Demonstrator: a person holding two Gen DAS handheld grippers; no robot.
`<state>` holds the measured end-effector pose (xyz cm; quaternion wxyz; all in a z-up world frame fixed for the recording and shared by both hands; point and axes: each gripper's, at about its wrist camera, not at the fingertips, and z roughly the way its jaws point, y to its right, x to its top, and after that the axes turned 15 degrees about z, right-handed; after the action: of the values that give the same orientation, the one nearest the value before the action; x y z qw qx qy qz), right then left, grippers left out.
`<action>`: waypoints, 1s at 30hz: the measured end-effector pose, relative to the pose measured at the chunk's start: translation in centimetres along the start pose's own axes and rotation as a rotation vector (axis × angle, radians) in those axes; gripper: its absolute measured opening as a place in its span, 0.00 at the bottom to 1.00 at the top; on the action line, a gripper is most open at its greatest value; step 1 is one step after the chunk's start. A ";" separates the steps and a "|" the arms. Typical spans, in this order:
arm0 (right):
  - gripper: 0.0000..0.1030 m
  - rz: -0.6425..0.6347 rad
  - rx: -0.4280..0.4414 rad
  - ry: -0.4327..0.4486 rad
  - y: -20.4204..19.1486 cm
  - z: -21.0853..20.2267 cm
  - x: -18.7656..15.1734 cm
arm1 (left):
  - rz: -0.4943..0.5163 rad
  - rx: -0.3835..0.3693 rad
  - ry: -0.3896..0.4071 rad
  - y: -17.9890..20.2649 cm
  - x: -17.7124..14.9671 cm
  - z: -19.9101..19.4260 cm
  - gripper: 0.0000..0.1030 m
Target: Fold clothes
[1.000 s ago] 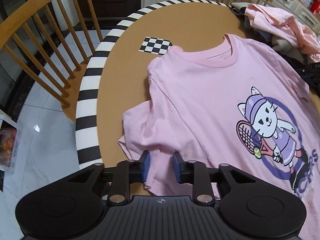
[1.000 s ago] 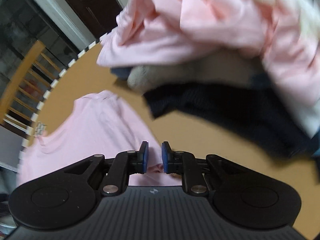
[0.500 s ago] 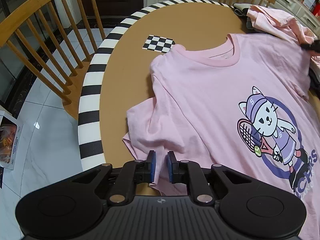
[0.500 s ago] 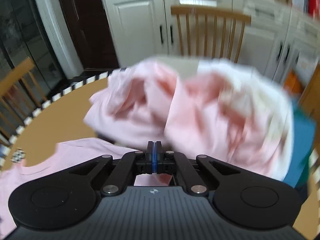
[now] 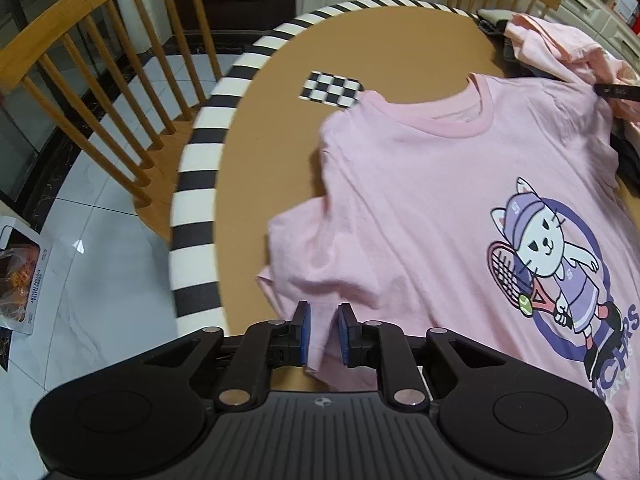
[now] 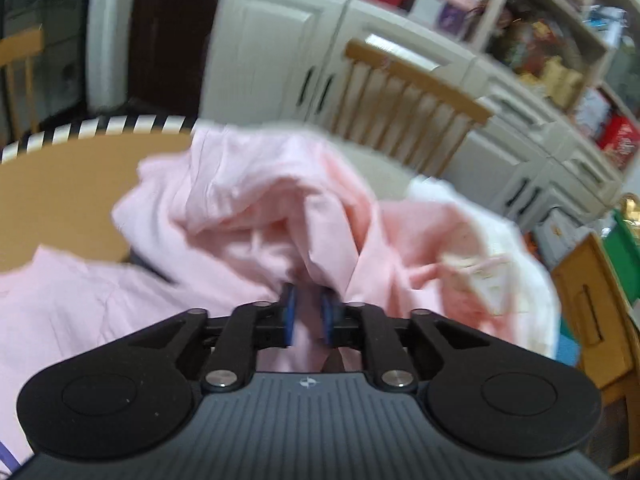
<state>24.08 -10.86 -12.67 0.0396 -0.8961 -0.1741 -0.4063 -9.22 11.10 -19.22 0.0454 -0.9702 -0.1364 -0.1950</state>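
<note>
A pink T-shirt (image 5: 440, 200) with a tennis-cat print lies face up on the round brown table (image 5: 380, 40). Its left sleeve (image 5: 320, 248) is bunched near the table edge. My left gripper (image 5: 323, 334) points down at that sleeve; its jaws are opening, with the sleeve hem between the blue pads. My right gripper (image 6: 307, 312) is at the shirt's (image 6: 80, 300) other shoulder, seen blurred; its jaws are opening with pink cloth between them. One of its black fingers (image 5: 614, 91) shows at the shoulder in the left wrist view.
A heap of peach, white and dark clothes (image 6: 260, 200) sits just beyond the shirt's far right shoulder. A checkered marker (image 5: 332, 90) lies near the collar. Wooden chairs (image 5: 100, 80) (image 6: 412, 104) stand around the striped table rim, with white cabinets (image 6: 520, 128) behind.
The left jaws narrowed on the sleeve, then parted a little, while that hand stayed put. The right gripper rose and rolled, and its jaws shut fully, then parted with pink cloth between them.
</note>
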 end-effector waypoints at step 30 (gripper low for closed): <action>0.28 0.080 0.444 -0.370 -11.9 -14.1 -15.1 | 0.160 -0.243 0.079 -8.1 0.5 1.6 0.18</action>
<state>0.71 -6.90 -15.35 0.2184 -0.9305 -0.2277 -0.1863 -10.44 19.22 -20.24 -0.0519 -0.9679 -0.0321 -0.2437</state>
